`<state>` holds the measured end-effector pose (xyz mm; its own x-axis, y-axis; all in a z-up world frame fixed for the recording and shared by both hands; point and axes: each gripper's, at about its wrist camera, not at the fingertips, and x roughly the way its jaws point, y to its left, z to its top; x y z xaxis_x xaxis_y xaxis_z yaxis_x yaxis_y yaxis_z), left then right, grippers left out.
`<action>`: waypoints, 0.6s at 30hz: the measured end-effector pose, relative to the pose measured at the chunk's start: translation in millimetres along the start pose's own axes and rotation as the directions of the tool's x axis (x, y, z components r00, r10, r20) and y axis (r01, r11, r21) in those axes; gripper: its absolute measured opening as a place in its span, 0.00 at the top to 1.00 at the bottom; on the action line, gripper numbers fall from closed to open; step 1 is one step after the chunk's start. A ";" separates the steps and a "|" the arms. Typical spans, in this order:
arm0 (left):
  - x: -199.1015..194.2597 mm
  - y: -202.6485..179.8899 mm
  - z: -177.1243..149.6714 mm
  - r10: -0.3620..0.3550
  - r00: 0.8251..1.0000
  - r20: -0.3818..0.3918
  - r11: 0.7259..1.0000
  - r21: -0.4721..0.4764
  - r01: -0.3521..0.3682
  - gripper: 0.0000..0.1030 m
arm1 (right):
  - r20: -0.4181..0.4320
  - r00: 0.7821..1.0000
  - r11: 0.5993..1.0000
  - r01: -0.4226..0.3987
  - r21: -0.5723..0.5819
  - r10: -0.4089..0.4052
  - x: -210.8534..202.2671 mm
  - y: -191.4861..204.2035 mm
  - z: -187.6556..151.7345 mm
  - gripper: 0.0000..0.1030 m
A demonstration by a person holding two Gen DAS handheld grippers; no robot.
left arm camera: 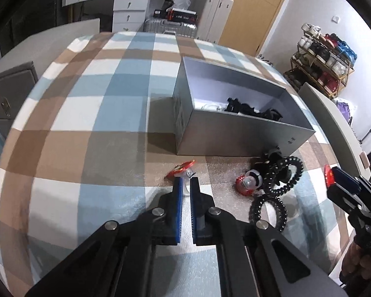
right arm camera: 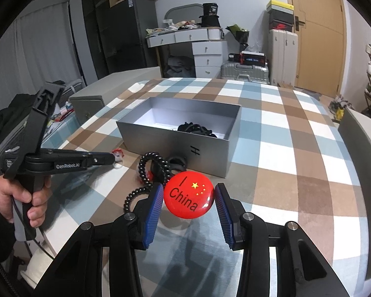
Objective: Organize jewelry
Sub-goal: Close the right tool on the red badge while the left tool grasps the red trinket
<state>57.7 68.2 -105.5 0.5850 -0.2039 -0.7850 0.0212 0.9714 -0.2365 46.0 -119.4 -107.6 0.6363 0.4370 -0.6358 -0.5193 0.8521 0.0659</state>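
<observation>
Through the left wrist camera we look down on the blue, brown and white checked tablecloth [left arm camera: 86,113]. Our left gripper [left arm camera: 184,185] has its blue ribbed pads drawn nearly together on a small clear and silvery piece that hangs under a red disc-shaped brooch [left arm camera: 183,169]; whether the pads pinch it firmly we cannot tell for sure, but the jaws look closed on it. Beyond stands the open silver-grey cardboard box [left arm camera: 235,133] with dark hair ties [left arm camera: 249,110] already lying inside. To the right, near the box wall, lie a black spiral coil hair tie [left arm camera: 277,185] and a small red and white round trinket [left arm camera: 249,182], touching each other.

Through the right wrist camera we see our right gripper [right arm camera: 189,198] with its jaws about a third apart, clasping the glossy red round button badge [right arm camera: 189,195] printed with "I China" and yellow stars by its rim on both sides. The box sits just behind it, the spiral tie to the left, and our left hand [right arm camera: 22,198] holds the other tongs low over the cloth.

We judge the badge light, stiff and slippery on its domed face, so the edge hold suits it best. The brooch looks light and rather delicate; its fitting could bend, so a gentle pinch is wise. The coil is soft and springy and can be hooked anywhere along its loop.
</observation>
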 end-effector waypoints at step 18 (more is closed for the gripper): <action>19.2 -0.4 9.7 0.010 1.000 -0.004 1.000 -0.011 -0.010 0.56 | -0.011 1.000 1.000 -0.009 0.004 0.009 9.0 -0.9 1.4 0.59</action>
<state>76.9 65.0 -114.9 0.5822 -0.1947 -0.7894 0.0062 0.9719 -0.2352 53.0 -115.9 -112.3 0.6256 0.4411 -0.6434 -0.5225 0.8494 0.0744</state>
